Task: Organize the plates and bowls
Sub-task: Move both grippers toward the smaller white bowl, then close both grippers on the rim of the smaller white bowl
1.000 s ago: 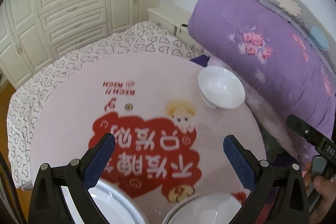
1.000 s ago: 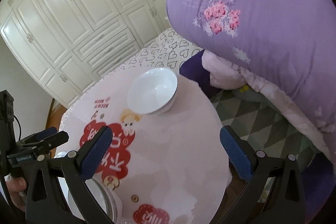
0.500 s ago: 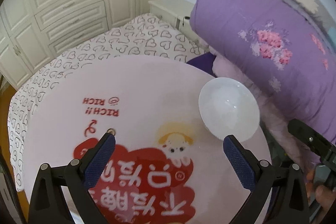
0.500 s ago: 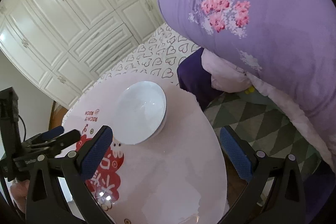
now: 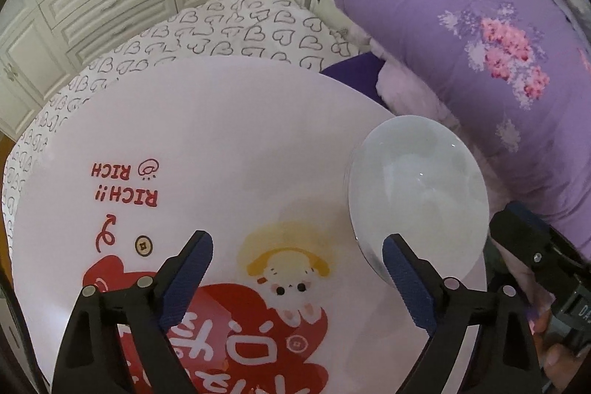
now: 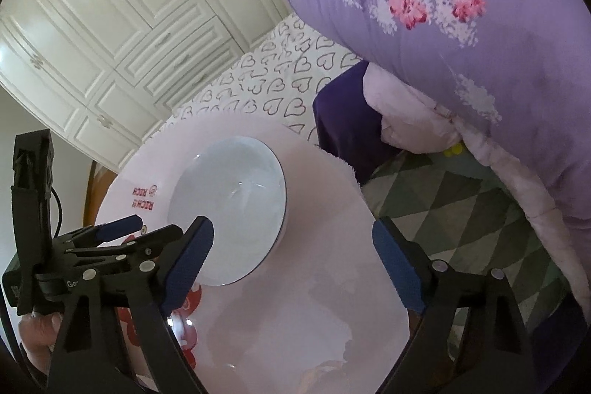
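A white bowl (image 5: 417,194) stands on the round pink table (image 5: 221,135) near its right edge; it also shows in the right wrist view (image 6: 229,209). My left gripper (image 5: 297,268) is open and empty, its right finger (image 5: 404,279) just in front of the bowl's near rim. My right gripper (image 6: 291,253) is open and empty, its left finger (image 6: 188,261) overlapping the bowl's near rim. The left gripper also shows at the left of the right wrist view (image 6: 110,228). No plates are in view now.
A rolled purple floral quilt (image 5: 480,36) lies close to the table's right side. A heart-patterned sheet (image 5: 221,28) covers the bed behind. White wardrobe doors (image 6: 110,6) stand at the back. A checked green cloth (image 6: 461,209) lies below the table edge.
Both grippers have moved forward toward the bowl, which now looks much larger. The plate and bowl at the near table edge have dropped out of view.
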The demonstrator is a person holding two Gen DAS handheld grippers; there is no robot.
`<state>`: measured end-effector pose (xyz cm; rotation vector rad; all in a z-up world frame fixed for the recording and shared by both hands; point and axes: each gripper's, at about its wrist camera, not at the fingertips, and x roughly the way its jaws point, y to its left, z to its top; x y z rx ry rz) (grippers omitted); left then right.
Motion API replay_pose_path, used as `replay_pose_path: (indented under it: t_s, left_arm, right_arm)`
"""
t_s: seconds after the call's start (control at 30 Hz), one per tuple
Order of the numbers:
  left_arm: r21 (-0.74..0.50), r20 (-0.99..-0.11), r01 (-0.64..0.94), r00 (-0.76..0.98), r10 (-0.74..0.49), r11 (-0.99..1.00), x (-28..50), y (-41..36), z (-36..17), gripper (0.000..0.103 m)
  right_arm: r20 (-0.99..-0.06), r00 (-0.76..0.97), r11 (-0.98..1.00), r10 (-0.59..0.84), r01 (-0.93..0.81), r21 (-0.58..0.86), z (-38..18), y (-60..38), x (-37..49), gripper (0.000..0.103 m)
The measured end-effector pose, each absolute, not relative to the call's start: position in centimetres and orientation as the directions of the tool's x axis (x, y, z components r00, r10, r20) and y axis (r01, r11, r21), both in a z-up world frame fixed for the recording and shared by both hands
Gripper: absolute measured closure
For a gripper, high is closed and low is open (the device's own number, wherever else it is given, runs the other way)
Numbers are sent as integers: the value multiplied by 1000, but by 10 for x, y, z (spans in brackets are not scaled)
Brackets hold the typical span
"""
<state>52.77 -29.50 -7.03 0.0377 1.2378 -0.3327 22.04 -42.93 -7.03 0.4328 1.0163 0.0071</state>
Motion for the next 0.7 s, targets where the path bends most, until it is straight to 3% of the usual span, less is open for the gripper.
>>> replay_pose_path:
  t_s: [0.13,0.33,0.43,0.5,0.6,0.63,0.7]
  left_arm:
    - [-148,-934,274,278,-226,950,537,-299,-79,14]
    - [-208,-936,292,216,-276,933,546,-305,-91,28]
    - [-270,-930,299,164,-329,915,552,-305,-100,53]
    - [-331,-917,299,123,-380,895,557,-304,-107,64]
    - [-373,-903,321,92,-420,871,560,-307,-110,91]
    - [-373,-903,324,88,-420,869,560,-307,-110,91]
    - [-375,-899,339,94,-427,863,560,-308,-109,91]
  right_arm:
    - [-825,524,914,210,194,356,-74,-429,225,21]
    - [-832,512,911,216,200,360,-78,-430,231,31]
    - [-836,498,912,228,192,363,-82,-425,234,41]
    - [-839,491,913,236,184,364,-85,-420,235,46]
    - [-840,482,912,251,174,372,-90,-415,238,65]
    - [-840,480,911,253,173,374,-91,-414,238,75]
    - [-838,484,913,251,170,372,-92,-409,238,82]
